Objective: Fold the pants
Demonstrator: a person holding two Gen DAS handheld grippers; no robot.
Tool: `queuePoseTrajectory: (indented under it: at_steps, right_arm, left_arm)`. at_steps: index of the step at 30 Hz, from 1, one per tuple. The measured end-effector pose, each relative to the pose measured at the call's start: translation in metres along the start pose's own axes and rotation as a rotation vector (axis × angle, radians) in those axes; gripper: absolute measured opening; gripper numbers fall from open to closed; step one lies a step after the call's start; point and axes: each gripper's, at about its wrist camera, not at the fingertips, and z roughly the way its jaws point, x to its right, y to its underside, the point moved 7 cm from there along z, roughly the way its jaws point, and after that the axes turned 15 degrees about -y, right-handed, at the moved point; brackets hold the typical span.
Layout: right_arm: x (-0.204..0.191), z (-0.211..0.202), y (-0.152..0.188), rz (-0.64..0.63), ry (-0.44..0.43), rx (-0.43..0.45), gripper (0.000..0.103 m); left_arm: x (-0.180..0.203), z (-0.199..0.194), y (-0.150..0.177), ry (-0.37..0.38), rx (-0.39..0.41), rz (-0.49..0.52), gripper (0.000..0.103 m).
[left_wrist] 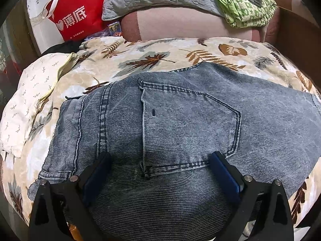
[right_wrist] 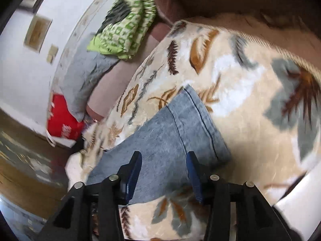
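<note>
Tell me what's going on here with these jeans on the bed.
A person with a handheld gripper in each hand is folding faded blue denim jeans spread on a leaf-patterned cream blanket. The left gripper hovers open over the seat and back pocket. The right gripper is open above a hemmed leg end, gripping nothing. No fold shows yet in the seat area.
</note>
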Motion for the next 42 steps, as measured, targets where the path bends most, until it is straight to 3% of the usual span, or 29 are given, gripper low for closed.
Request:
queuePoseTrajectory:
  at_steps: [1, 3, 7, 10, 13, 15, 19, 22, 29, 31, 33, 37, 39, 42]
  right_arm:
    - [0.020, 0.005, 0.001, 0.038, 0.051, -0.025, 0.057]
    - [0.026, 0.004, -0.002, 0.129, -0.005, 0.003, 0.057]
    - [-0.004, -0.025, -0.009, 0.034, -0.028, 0.081, 0.057]
    - [0.009, -0.041, -0.002, 0.129, -0.020, 0.150, 0.061]
    - [0.034, -0.028, 0.016, 0.258, -0.010, 0.090, 0.061]
    - [0.043, -0.015, 0.023, 0.276, 0.016, 0.060, 0.061]
    - [0.050, -0.001, 0.017, 0.298, 0.010, 0.085, 0.061]
    - [0.057, 0.001, 0.008, 0.310, 0.039, 0.096, 0.061]
    - [0.062, 0.006, -0.007, 0.334, 0.086, 0.103, 0.061]
    - [0.060, 0.008, -0.011, 0.317, 0.107, 0.087, 0.061]
    - [0.060, 0.009, -0.012, 0.295, 0.128, 0.077, 0.060]
    - [0.057, 0.013, -0.015, 0.267, 0.173, 0.068, 0.052]
    - [0.056, 0.013, -0.016, 0.256, 0.180, 0.061, 0.052]
    - [0.054, 0.012, -0.017, 0.257, 0.181, 0.068, 0.052]
  left_arm:
    - [0.000, 0.000, 0.000, -0.001, -0.003, 0.000, 0.099]
    - [-0.001, -0.002, -0.001, 0.003, -0.013, 0.009, 0.099]
    - [-0.007, -0.023, -0.011, -0.002, 0.018, -0.013, 0.098]
    - [0.000, -0.051, -0.028, 0.051, 0.068, -0.033, 0.098]
    - [0.025, -0.074, -0.045, 0.139, 0.087, -0.037, 0.099]
    - [0.050, -0.082, -0.052, 0.205, 0.067, -0.030, 0.098]
    - [0.109, -0.091, -0.057, 0.319, 0.018, -0.023, 0.098]
    - [0.151, -0.094, -0.057, 0.359, -0.013, -0.001, 0.099]
    - [0.229, -0.079, -0.061, 0.270, -0.054, 0.097, 0.098]
    - [0.237, -0.072, -0.058, 0.221, -0.052, 0.138, 0.098]
    - [0.247, -0.055, -0.047, 0.154, -0.105, 0.220, 0.099]
    - [0.245, -0.051, -0.043, 0.163, -0.124, 0.227, 0.099]
    - [0.237, -0.061, -0.051, 0.167, -0.086, 0.208, 0.099]
    - [0.231, -0.061, -0.055, 0.106, -0.040, 0.233, 0.099]
